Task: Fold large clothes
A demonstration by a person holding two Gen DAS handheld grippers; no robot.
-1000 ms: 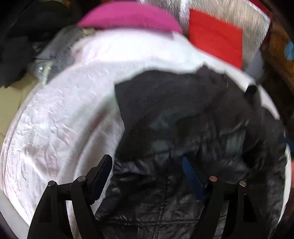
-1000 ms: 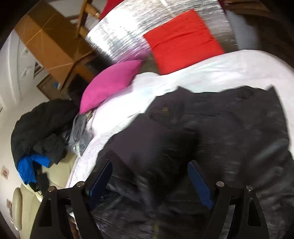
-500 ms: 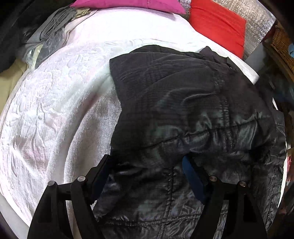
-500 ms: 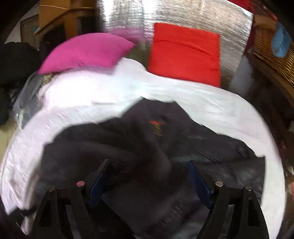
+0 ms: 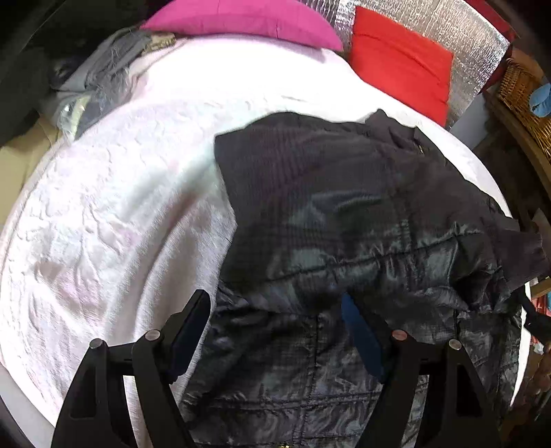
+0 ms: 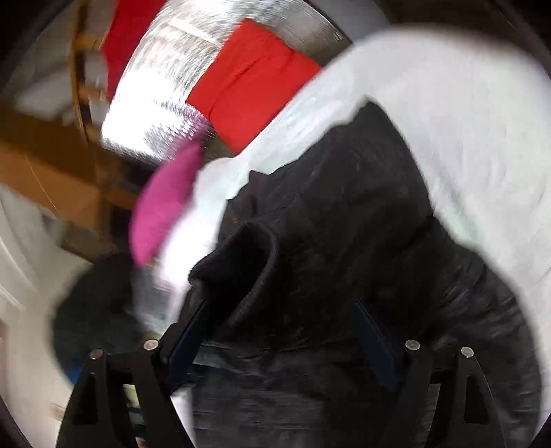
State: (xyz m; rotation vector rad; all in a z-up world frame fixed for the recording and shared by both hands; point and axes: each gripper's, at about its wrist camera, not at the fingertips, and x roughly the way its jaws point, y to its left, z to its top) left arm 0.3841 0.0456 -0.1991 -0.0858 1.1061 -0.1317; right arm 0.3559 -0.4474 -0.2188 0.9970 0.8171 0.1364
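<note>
Lying rumpled, partly folded over itself, on white bed: black quilted jacket, left gripper and right gripper hovering above it, fingers released, grasping nothing.

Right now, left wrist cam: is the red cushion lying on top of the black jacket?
No. The red cushion sits at the head of the bed against the silver headboard, apart from the black jacket.

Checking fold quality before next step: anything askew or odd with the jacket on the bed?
Yes. The black jacket lies bunched and crooked on the white bedspread, its right edge hanging over the bed's side. A cuffed sleeve curls up loose. Both tools are open, gripping nothing.
</note>
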